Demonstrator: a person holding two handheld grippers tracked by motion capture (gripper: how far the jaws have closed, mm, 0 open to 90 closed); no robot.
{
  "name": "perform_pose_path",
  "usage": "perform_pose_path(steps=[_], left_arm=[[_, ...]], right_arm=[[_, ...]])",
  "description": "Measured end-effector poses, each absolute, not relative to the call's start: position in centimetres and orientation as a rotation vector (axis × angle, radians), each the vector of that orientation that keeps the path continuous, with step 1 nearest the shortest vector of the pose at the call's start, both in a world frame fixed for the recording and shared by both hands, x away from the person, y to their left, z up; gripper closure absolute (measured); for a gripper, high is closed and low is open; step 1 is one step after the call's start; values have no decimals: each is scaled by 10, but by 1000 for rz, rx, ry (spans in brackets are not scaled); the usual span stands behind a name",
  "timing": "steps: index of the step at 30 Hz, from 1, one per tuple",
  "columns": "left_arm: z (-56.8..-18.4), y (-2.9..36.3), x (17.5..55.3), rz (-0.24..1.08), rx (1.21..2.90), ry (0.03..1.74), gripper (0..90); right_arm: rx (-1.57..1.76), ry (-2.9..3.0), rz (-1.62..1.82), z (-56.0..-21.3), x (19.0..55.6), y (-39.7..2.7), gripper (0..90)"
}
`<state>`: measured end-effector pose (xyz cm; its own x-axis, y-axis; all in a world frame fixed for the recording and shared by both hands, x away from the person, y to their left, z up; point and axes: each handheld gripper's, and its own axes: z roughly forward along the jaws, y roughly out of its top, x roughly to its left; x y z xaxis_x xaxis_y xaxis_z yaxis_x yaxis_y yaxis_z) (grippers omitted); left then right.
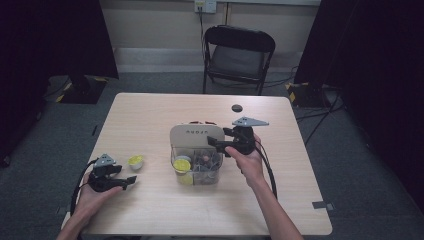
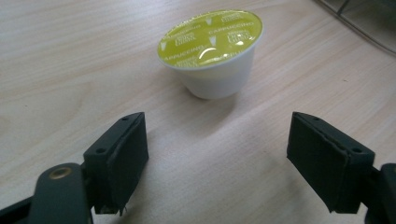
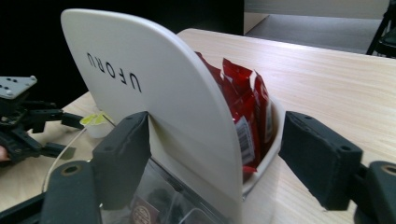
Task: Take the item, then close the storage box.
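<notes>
Two grippers work over a pale wooden table (image 1: 150, 210). From the high view, the left gripper (image 1: 131, 179) rests near the table's left front, held in the person's left hand (image 1: 92, 197), and a coffee capsule (image 1: 135, 161) with a yellow-green foil lid stands just beyond its tips. The left gripper view brings that capsule (image 2: 212, 51) close: a white cup standing upright on its narrow end, the lid printed "CAPPUCCINO", sitting ahead of the two black jaws and touching neither. Those jaws stand wide apart with bare wood between them.

At the table's middle sits a white organizer (image 1: 196, 134) with a clear compartmented front bin (image 1: 197, 167). The high view shows another yellow-lidded capsule (image 1: 181, 165) in the bin's left compartment and darker capsules to its right, too small to read. The right gripper (image 1: 216, 144), in the right hand (image 1: 248, 162), reaches the organizer from the right side.

The right gripper view adds what the overhead angle hides: the curved white panel (image 3: 159, 88) bears the letters "UFORU", and red sachets (image 3: 243, 100) stand upright behind it in the rear pocket. The right jaws are spread, one on each side of the panel and pocket; whether either touches cannot be told. Farther off in that view lies the left gripper (image 3: 70, 135) beside its capsule (image 3: 95, 123).

A black folding chair (image 1: 237, 55) stands beyond the table.
</notes>
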<state>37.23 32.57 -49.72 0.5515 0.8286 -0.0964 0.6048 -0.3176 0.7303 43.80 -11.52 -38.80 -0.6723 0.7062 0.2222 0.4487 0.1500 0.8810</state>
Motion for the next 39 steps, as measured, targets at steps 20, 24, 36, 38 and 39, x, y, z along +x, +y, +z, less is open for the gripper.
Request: perform_pose_path(steps=[20, 24, 36, 38, 39], left_arm=[[-502, 320, 370, 507, 2066, 1132, 192], [-502, 320, 370, 507, 2066, 1132, 192], [-502, 320, 370, 507, 2066, 1132, 191], [-502, 320, 370, 507, 2065, 1132, 191], [-502, 320, 370, 507, 2065, 1132, 191]], right_arm=[[1075, 2199, 1611, -379, 430, -113, 449], [1068, 2203, 1613, -378, 429, -113, 459], [1043, 2220, 1612, -374, 423, -115, 464], [1040, 2224, 1613, -374, 422, -115, 461], [1036, 2228, 1612, -374, 422, -115, 461]])
